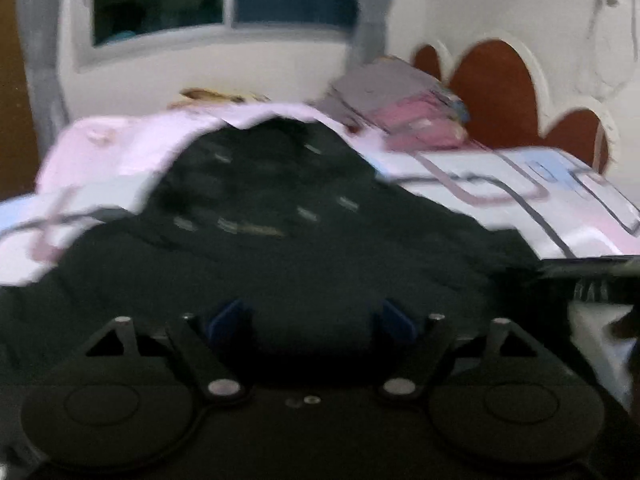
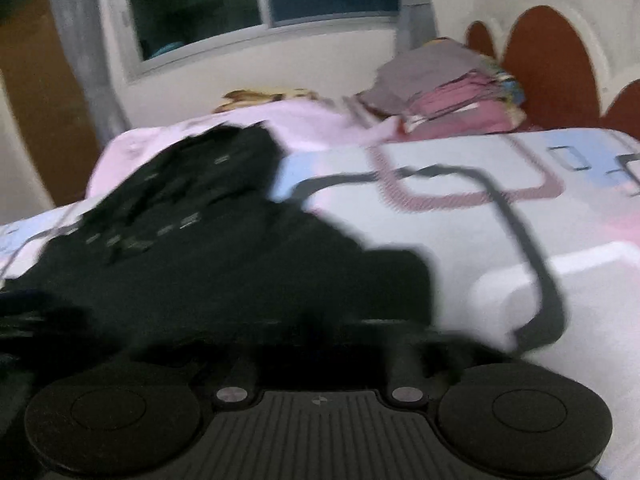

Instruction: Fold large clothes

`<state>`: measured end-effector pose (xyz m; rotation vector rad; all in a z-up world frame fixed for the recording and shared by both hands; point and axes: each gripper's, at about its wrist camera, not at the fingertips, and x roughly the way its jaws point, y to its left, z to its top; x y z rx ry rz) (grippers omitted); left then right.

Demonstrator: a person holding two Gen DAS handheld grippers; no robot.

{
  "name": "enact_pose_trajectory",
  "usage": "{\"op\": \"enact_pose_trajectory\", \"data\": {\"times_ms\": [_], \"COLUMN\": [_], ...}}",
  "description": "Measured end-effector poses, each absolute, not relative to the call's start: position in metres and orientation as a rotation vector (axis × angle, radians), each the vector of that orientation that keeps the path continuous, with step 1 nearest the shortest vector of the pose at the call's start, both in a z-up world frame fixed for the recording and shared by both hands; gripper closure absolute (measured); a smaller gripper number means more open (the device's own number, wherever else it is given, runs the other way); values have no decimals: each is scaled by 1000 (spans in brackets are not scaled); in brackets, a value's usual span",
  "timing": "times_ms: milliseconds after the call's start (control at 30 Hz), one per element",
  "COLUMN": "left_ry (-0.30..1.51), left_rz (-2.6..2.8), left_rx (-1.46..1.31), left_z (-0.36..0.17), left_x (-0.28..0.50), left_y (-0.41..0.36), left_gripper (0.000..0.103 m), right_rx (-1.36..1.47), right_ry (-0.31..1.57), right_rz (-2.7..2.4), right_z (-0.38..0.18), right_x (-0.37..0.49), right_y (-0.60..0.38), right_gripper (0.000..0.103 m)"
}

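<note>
Both views blurred; detail limited.

Dark garment (image 1: 304, 240): black, with small pale marks, lies spread and rumpled on the bed (image 1: 520, 184), over a pink, blue and white patterned cover. No clean fold line or squared edge visible. Judged: this piece is at an early stage, folding mostly left to do.

Stack of folded clothes (image 2: 448, 84): sits beyond the dark garment, toward the headboard (image 2: 548, 60). Judged: earlier pieces done and set aside.

Left gripper (image 1: 312, 320): the 2 blue fingertips stand apart, wide gap, with dark cloth bulging between them; whether cloth is pinched cannot be told.

Right gripper (image 2: 320, 344): at the near edge of the dark garment; fingertips lost in black cloth and blur, opening cannot be told.
</note>
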<state>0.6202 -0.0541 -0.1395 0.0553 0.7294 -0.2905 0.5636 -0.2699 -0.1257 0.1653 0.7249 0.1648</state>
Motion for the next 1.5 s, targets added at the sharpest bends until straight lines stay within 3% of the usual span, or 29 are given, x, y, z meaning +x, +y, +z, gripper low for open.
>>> {"op": "enact_pose_trajectory", "data": {"times_ms": [33, 67, 100, 167, 367, 433, 467, 500, 533, 567, 600, 767, 867, 900, 967, 1100, 1367, 1500], "left_ry": [758, 797, 826, 838, 843, 848, 827, 784, 757, 736, 716, 697, 669, 667, 653, 600, 496, 484], "left_rz": [-295, -281, -258, -255, -239, -229, -203, -177, -148, -105, -54, 266, 417, 452, 502, 567, 558, 535], "left_rx": [76, 118, 148, 99, 110, 96, 90, 67, 43, 20, -6, -232, -353, -388, -490, -678, -871, -876], "left_z": [-148, -157, -169, -177, -183, -169, -159, -148, -141, -135, -130, -129, -137, -140, -146, -160, -182, -182], "left_x": [620, 621, 620, 618, 620, 616, 606, 592, 582, 571, 557, 487, 438, 426, 406, 383, 382, 392], "left_y": [-62, -68, -67, -54, -52, -44, -36, -16, 4, 27, 57, 226, 305, 322, 356, 403, 438, 439], "left_gripper": [25, 25, 25, 24, 24, 29, 27, 14, 4, 3, 3, 30, 37, 39, 47, 51, 62, 91], "right_rx": [137, 121, 125, 157, 59, 74, 104, 121, 131, 143, 173, 261, 237, 231, 210, 201, 163, 167], "right_ry": [741, 771, 799, 815, 797, 808, 782, 748, 722, 724, 730, 683, 707, 713, 719, 717, 709, 734], "right_rz": [168, 150, 108, 96, 45, 28, 21, 26, 40, 52, 77, 168, 208, 218, 214, 233, 168, 135], "right_z": [-129, -135, -142, -154, -166, -155, -142, -130, -118, -112, -107, -95, -99, -101, -104, -110, -116, -124], "right_x": [559, 556, 553, 547, 552, 548, 540, 530, 522, 519, 516, 510, 512, 514, 518, 517, 527, 534], "right_y": [-262, -260, -264, -275, -257, -259, -262, -263, -260, -256, -251, -196, -157, -146, -126, -96, -75, -77], "right_gripper": [16, 27, 49, 57, 57, 57, 57, 56, 51, 27, 21, 23, 53, 57, 57, 57, 57, 57]}}
